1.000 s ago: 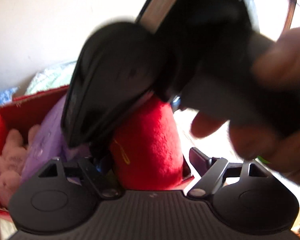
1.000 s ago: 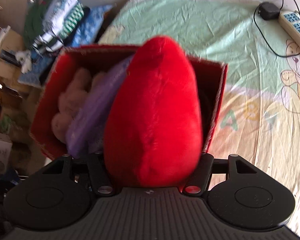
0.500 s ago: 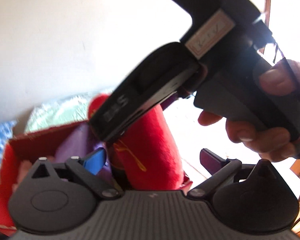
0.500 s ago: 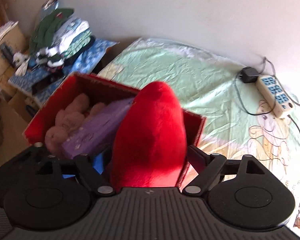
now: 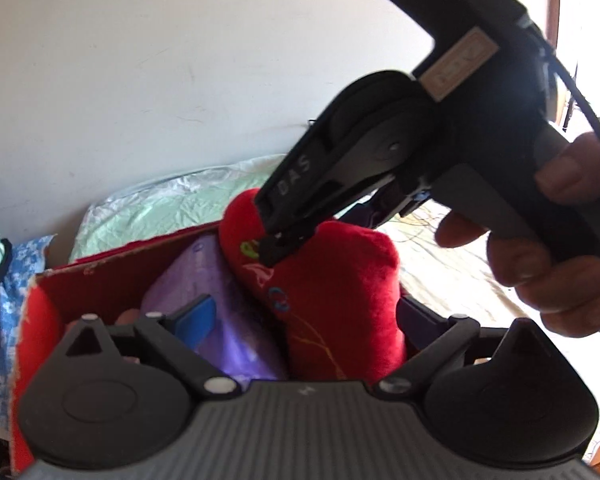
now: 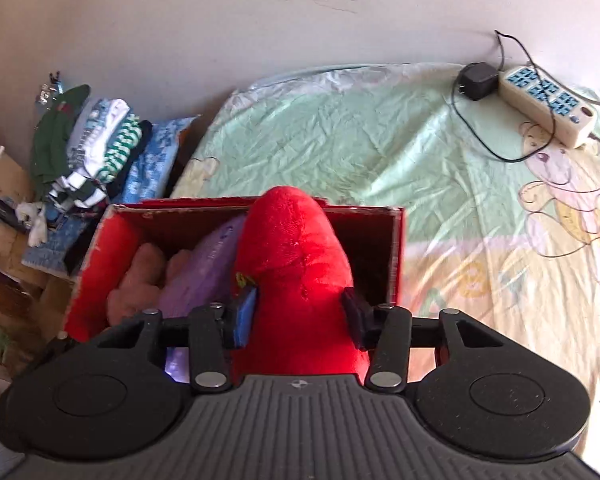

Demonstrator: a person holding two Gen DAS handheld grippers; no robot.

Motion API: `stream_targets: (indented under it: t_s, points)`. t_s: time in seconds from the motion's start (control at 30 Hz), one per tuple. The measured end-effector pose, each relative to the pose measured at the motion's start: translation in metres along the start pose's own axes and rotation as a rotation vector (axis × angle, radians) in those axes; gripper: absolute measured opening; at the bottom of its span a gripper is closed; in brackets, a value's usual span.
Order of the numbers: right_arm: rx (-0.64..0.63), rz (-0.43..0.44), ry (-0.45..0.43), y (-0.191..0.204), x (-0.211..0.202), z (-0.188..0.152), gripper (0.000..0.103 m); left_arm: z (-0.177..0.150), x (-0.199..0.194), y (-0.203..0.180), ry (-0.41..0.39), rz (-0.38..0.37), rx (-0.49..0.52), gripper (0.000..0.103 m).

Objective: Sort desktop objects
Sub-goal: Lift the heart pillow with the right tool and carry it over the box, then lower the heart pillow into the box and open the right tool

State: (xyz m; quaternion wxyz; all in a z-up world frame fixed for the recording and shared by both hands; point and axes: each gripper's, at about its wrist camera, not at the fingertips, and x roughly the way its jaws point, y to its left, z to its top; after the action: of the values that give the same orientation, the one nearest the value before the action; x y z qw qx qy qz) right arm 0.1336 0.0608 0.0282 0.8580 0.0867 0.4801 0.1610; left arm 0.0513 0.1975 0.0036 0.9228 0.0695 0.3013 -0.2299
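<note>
A red plush toy (image 6: 296, 264) with coloured stitching stands upright in a red box (image 6: 100, 248), beside a purple cushion (image 6: 208, 264) and a pink plush (image 6: 140, 280). My right gripper (image 6: 300, 312) comes down on the red plush, and its jaws are closing with both pads pressed into its sides. The left wrist view shows that gripper (image 5: 284, 248) pinching the top of the red plush (image 5: 340, 292), held by a person's hand (image 5: 560, 264). My left gripper (image 5: 306, 316) stands wide, its jaws closing slightly. The plush and purple cushion (image 5: 204, 280) lie between its untouching fingers.
The box sits on a green bed sheet (image 6: 340, 132) printed with bears. A power strip (image 6: 548, 100) with a black adapter (image 6: 476, 80) lies at the far right by the wall. A pile of folded clothes (image 6: 92, 148) lies left of the bed.
My right gripper let go of the red plush, spread wide, rose and tilted up, then closed on the plush again. My left gripper opened wider and drew back a little.
</note>
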Motion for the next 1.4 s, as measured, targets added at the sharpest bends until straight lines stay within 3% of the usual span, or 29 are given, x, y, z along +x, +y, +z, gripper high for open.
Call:
stream_targets:
  t_s: [0.2,0.37,0.53,0.6,0.73,0.9,0.93,1.07,1.13,1.4]
  points:
    - [-0.141,-0.06,0.017,0.019,0.015,-0.006,0.045,-0.009,0.0,0.018,0.014,0.033,-0.02,0.099]
    - [-0.088,-0.053,0.04,-0.004,0.031,0.001,0.045,-0.001,0.002,0.02,-0.009,0.026,-0.027,0.1]
    - [-0.08,-0.082,0.02,-0.002,0.038,0.002,0.05,0.006,0.004,0.016,-0.026,0.001,-0.018,0.1]
    - [-0.082,-0.063,-0.019,-0.001,0.031,0.002,0.052,0.006,0.0,0.015,-0.042,0.006,-0.004,0.1]
    - [-0.074,-0.038,-0.157,-0.005,-0.007,-0.008,0.066,0.003,-0.004,0.019,-0.033,0.01,-0.013,0.1]
    - [-0.04,-0.061,-0.291,-0.011,-0.037,-0.01,0.069,0.0,-0.011,0.032,-0.028,0.024,-0.084,0.101]
    - [-0.01,-0.049,-0.309,-0.015,-0.04,-0.008,0.064,0.001,-0.012,0.034,-0.031,0.034,-0.093,0.101]
    - [0.074,-0.015,-0.298,-0.022,-0.021,0.004,0.024,0.001,-0.015,0.038,-0.032,0.069,-0.108,0.102]
    - [0.1,-0.002,-0.289,-0.02,-0.007,0.009,0.019,0.0,-0.017,0.039,-0.03,0.08,-0.111,0.102]
    - [0.094,-0.009,-0.164,-0.008,0.026,0.015,0.018,-0.007,-0.017,0.051,-0.011,0.137,-0.156,0.102]
